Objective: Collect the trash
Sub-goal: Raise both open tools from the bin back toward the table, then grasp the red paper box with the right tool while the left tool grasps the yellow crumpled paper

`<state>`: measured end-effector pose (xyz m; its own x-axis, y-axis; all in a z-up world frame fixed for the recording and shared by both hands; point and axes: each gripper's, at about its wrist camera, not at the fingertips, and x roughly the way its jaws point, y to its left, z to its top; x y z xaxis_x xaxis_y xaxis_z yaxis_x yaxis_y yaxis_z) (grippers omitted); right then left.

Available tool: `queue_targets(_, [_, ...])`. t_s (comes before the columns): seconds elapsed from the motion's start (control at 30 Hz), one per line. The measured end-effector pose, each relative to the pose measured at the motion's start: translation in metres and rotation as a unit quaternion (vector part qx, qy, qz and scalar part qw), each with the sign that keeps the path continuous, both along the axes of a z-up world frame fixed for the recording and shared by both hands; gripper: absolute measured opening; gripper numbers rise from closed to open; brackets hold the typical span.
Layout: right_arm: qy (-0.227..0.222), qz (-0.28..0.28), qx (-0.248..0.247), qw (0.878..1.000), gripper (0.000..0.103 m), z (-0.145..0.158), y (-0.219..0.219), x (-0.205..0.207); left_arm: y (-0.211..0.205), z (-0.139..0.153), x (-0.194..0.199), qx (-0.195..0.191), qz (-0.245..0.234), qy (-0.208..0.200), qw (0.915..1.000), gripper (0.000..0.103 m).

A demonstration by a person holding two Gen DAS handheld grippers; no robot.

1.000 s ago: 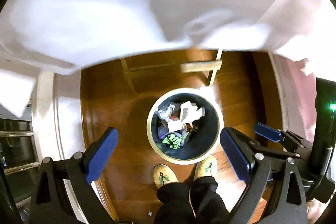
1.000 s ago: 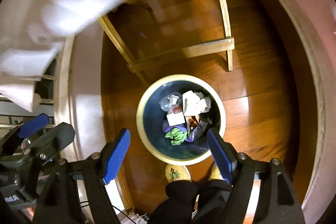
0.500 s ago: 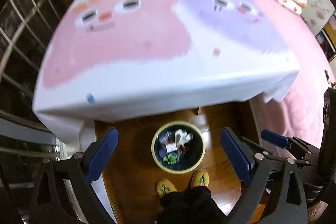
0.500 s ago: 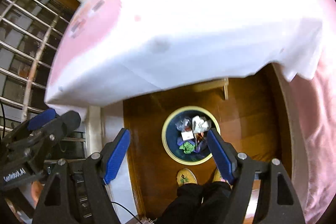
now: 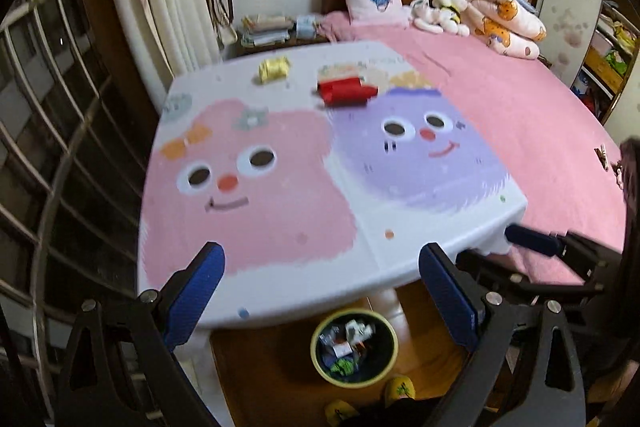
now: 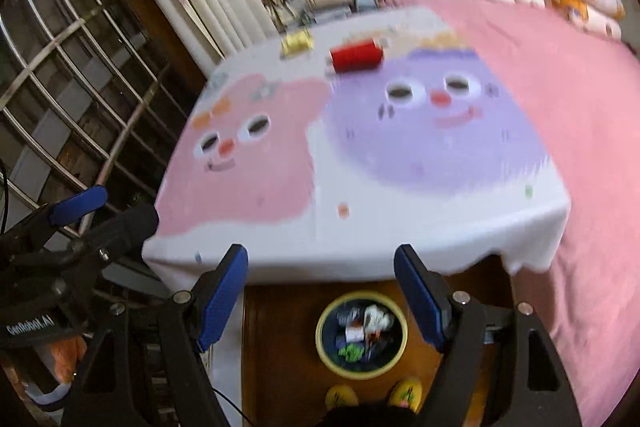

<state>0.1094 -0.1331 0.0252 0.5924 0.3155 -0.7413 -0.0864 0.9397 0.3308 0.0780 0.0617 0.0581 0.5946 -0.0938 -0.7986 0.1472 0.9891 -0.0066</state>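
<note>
Most of the table with the pink-and-purple cartoon cloth (image 5: 280,211) is bare, so there's plenty of room to reach across. Only a red cylindrical wrapper (image 5: 347,91) and a crumpled gold foil piece (image 5: 273,69) sit near the far edge, well apart from each other.

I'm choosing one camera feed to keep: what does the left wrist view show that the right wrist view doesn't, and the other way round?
Only the left wrist view shows the right gripper at its right edge and shelves past the bed. Only the right wrist view shows the left gripper at its left edge. Both show the cartoon tablecloth, the red item, the yellow item, the trash bin on the floor and the yellow slippers.
</note>
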Motion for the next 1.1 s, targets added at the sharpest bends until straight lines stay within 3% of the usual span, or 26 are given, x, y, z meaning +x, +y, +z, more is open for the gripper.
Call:
queue_targets(0.27, [-0.063, 0.046, -0.061, 0.995, 0.076, 0.048, 0.004, 0.055, 0.005, 0.033, 0.05, 0.002, -0.003, -0.031, 0.9995, 0.097])
queue_targets(0.53, [-0.086, 0.151, -0.137, 0.975, 0.082, 0.038, 0.002, 0.174, -0.003, 0.017, 0.145, 0.016, 0.018, -0.015, 0.9996, 0.097])
queue_targets(0.67, [-0.091, 0.218, -0.188, 0.953, 0.083, 0.015, 0.002, 0.241, -0.01, -0.007, 0.209, 0.014, 0.05, 0.019, 0.9985, 0.097])
queue_targets(0.87, [-0.085, 0.322, -0.252, 0.908, 0.083, -0.029, 0.006, 0.324, -0.012, -0.06, 0.29, 0.003, 0.092, 0.09, 0.9917, 0.097])
queue_targets(1.1, [-0.081, 0.455, -0.278, 0.842, 0.083, -0.073, 0.025, 0.379, 0.003, -0.119, 0.342, -0.01, 0.145, 0.161, 0.9763, 0.097])
